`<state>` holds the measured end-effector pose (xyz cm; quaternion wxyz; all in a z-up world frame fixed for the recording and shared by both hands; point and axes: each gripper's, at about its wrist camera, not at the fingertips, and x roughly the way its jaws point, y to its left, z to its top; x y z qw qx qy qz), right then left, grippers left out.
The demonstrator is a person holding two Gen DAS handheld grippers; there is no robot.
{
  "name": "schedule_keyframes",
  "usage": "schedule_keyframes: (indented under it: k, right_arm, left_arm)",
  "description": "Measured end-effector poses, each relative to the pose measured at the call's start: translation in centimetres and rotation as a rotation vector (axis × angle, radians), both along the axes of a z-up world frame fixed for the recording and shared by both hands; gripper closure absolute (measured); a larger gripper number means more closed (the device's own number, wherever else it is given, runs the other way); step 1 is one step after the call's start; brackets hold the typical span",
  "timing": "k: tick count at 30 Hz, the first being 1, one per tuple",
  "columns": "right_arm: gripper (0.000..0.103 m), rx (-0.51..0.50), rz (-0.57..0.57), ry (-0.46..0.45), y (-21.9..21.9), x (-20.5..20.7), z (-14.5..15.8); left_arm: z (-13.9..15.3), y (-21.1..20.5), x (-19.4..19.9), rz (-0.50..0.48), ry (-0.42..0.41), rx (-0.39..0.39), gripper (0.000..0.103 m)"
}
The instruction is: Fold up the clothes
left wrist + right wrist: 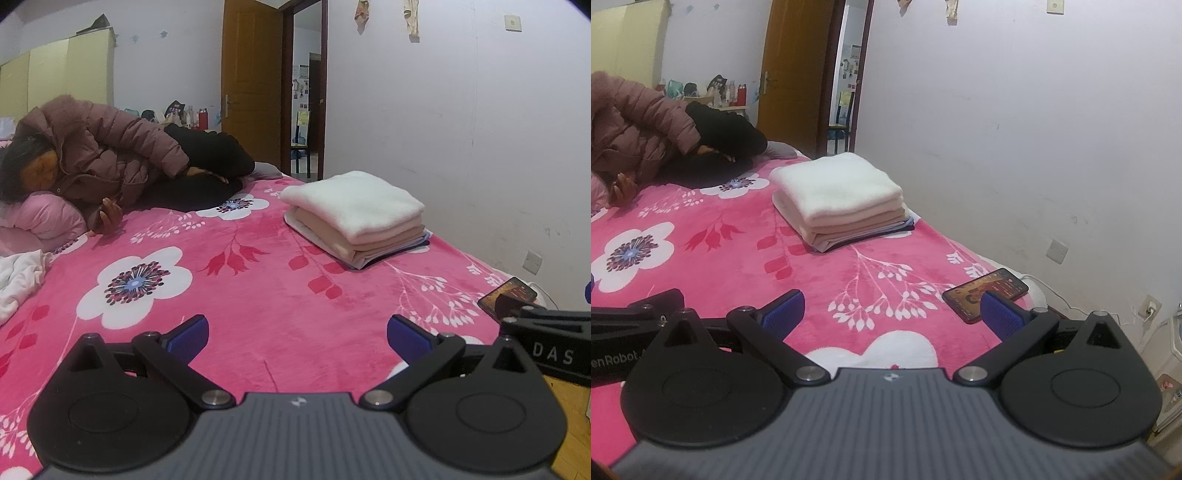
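A neat stack of folded clothes (352, 212) (838, 197), white on top and beige below, sits on the pink floral blanket (236, 280) (746, 258) toward the bed's far right. A crumpled white garment (18, 280) lies at the left edge in the left wrist view. My left gripper (297, 338) hovers over the near part of the bed, open, nothing between its blue pads. Beside it, my right gripper (892, 314) is also open and empty, well short of the stack.
A person in a puffy jacket (99, 155) (631, 125) lies across the bed's far left, one hand (109, 218) on the blanket. A phone (508, 293) (984, 293) with a lit screen lies at the bed's right edge by the wall. An open door (251, 81) stands behind.
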<state>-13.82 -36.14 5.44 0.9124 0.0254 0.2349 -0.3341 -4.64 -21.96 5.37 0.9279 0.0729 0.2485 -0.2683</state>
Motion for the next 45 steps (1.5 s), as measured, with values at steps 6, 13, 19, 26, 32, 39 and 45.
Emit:
schedule_keyframes:
  k: [6, 13, 19, 26, 32, 39, 45]
  right_arm:
    - [0.001, -0.004, 0.003, 0.006, 0.23, 0.1, -0.03]
    - [0.001, -0.003, 0.004, 0.008, 0.29, 0.09, -0.01]
    - [0.001, -0.002, 0.005, 0.009, 0.38, 0.14, -0.04]
    - [0.001, -0.003, 0.007, 0.011, 0.42, 0.27, -0.07]
    - [0.001, -0.003, 0.011, 0.011, 0.48, 0.44, -0.05]
    - [0.001, -0.004, 0.014, 0.013, 0.52, 0.53, 0.0]
    - [0.001, -0.004, 0.014, 0.013, 0.55, 0.57, 0.03]
  left_arm:
    - [-0.11, 0.13, 0.09, 0.003, 0.005, 0.001, 0.0]
    - [-0.25, 0.14, 0.16, 0.004, 0.006, 0.002, 0.0]
    - [-0.24, 0.23, 0.19, 0.007, 0.006, 0.002, 0.0]
    - [-0.21, 0.32, 0.22, 0.01, 0.005, 0.003, 0.0]
    - [-0.18, 0.39, 0.29, 0.013, 0.004, 0.004, 0.0]
    - [-0.14, 0.41, 0.4, 0.014, 0.006, 0.005, 0.0]
    - [-0.08, 0.44, 0.47, 0.014, 0.005, 0.005, 0.0]
